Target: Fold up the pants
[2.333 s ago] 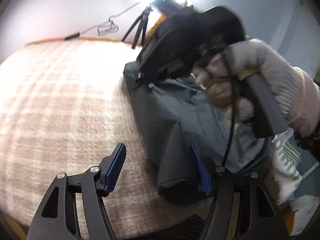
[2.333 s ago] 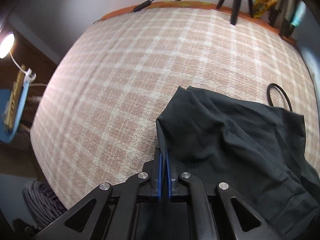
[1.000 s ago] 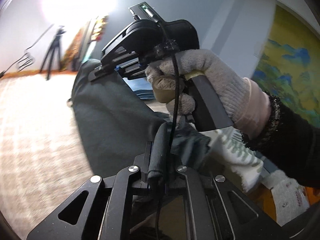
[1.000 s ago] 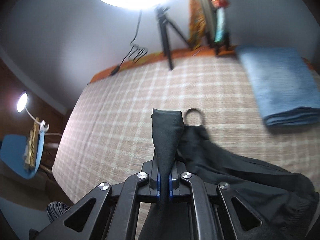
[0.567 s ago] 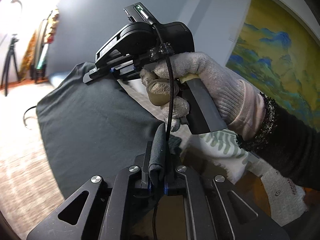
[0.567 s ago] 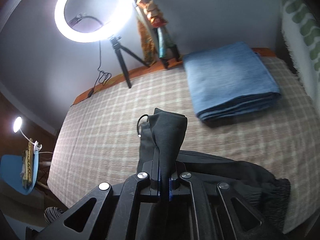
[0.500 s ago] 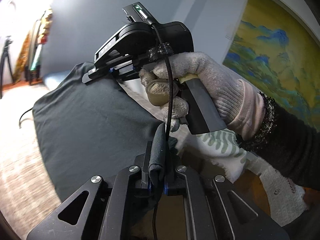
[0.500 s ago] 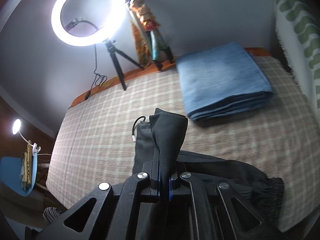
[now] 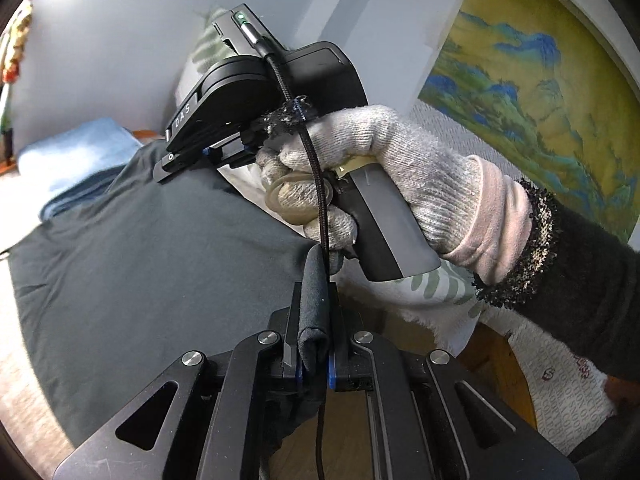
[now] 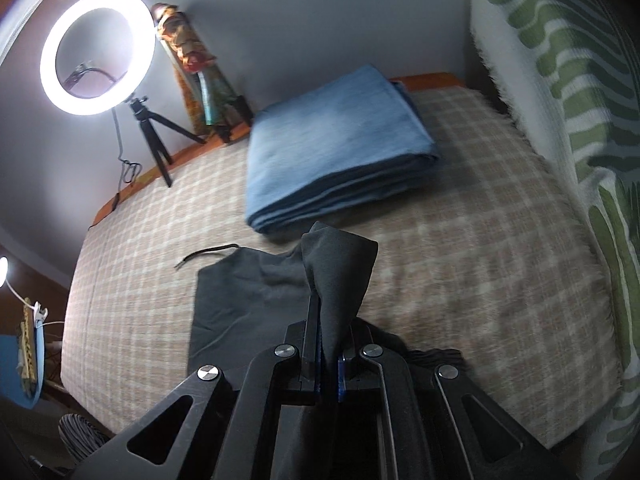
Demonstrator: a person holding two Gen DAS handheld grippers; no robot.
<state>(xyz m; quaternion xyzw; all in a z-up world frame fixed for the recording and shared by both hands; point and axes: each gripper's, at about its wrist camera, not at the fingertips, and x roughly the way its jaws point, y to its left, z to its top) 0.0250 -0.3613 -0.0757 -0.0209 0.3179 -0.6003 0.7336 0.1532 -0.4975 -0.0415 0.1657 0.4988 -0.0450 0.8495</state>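
Overhead, dark pants [image 10: 256, 300] hang partly lifted above a checked bed cover [image 10: 460, 280], one bunched fold clamped tight in the left gripper [image 9: 314, 336], another pinched fast between the closed jaws of the right gripper [image 10: 329, 344]. Beyond the pants lies a folded blue blanket [image 10: 340, 152]; a gloved hand [image 9: 400, 192] grips the right tool's handle above the fabric, a ring light [image 10: 98, 52] further back.

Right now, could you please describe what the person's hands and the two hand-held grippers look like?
The right hand-held gripper has a black body with white "DAS" lettering, a grey pistol handle, a green indicator light and a braided black cable. The right hand wears a pale knitted glove over a dark fuzzy sleeve. The left hand-held gripper has black linkage arms, silver rivets and blue pads.
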